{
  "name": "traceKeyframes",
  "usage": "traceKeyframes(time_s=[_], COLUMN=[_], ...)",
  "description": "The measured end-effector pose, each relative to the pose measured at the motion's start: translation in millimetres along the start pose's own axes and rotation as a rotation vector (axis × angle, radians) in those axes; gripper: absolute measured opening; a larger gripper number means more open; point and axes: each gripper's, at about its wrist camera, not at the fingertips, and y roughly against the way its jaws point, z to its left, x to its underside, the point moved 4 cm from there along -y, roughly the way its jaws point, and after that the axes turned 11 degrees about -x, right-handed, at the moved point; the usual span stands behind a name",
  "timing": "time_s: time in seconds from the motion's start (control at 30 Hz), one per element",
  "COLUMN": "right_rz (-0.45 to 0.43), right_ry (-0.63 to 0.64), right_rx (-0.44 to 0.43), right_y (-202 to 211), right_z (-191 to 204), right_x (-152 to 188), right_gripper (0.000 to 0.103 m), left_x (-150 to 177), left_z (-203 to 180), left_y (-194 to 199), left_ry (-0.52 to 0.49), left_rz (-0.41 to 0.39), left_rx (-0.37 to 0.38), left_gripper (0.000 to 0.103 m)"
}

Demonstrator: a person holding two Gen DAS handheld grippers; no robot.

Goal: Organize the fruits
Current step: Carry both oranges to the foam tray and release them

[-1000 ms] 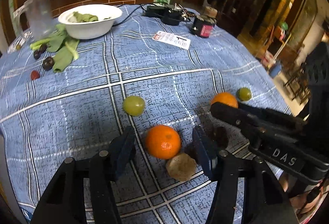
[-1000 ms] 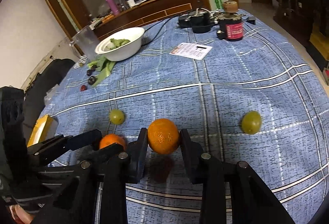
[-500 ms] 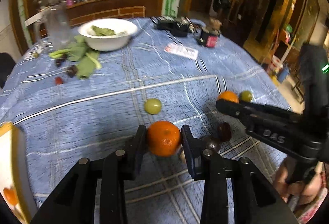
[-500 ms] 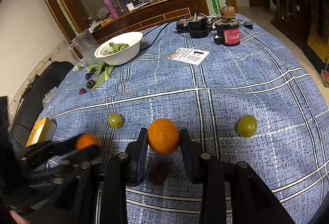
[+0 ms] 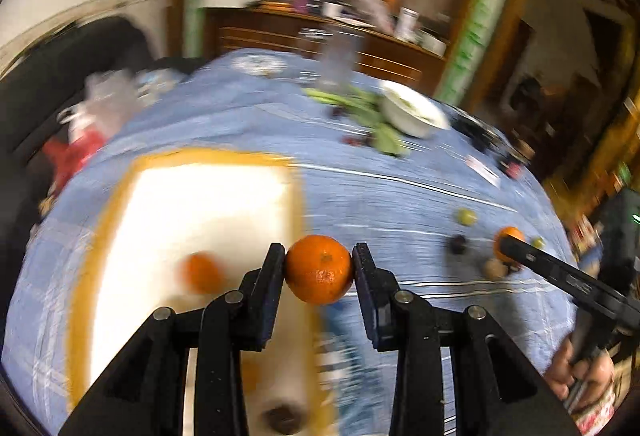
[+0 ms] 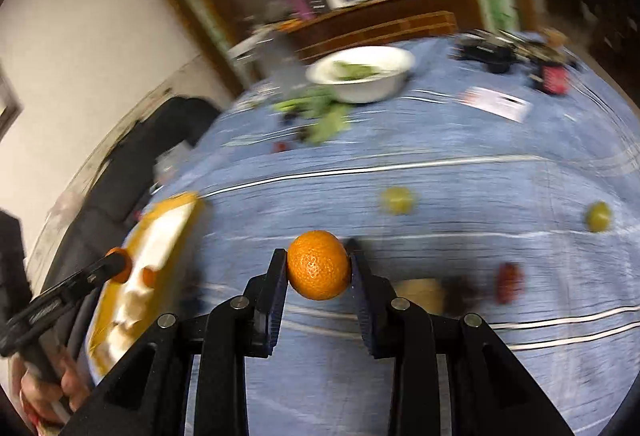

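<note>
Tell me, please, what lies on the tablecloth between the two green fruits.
Nothing: in the right wrist view, the blue tablecloth between the left green fruit and the right green fruit is bare, though the picture is blurred.

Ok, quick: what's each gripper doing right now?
Left gripper: closed on an orange.
Right gripper: closed on another orange.

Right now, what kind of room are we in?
Probably a home dining room. A big table wears a blue checked cloth, a white bowl of greens sits on it, and a wooden sideboard crowded with bottles stands behind.
</note>
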Motion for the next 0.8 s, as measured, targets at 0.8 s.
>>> traceKeyframes(time_s=[0.8], right_rz=[0.213], right_ry=[0.319], right_rx=[0.015], right_y=[-140.0], right_z=[191.1], right_x=[66.1], right_gripper=[0.059], left_x=[47.1], left_z=[109.7], left_y=[-0.4], left_ry=[0.128], left_rz=[0.031], left_rx=[-0.142], left_gripper=[0.054])
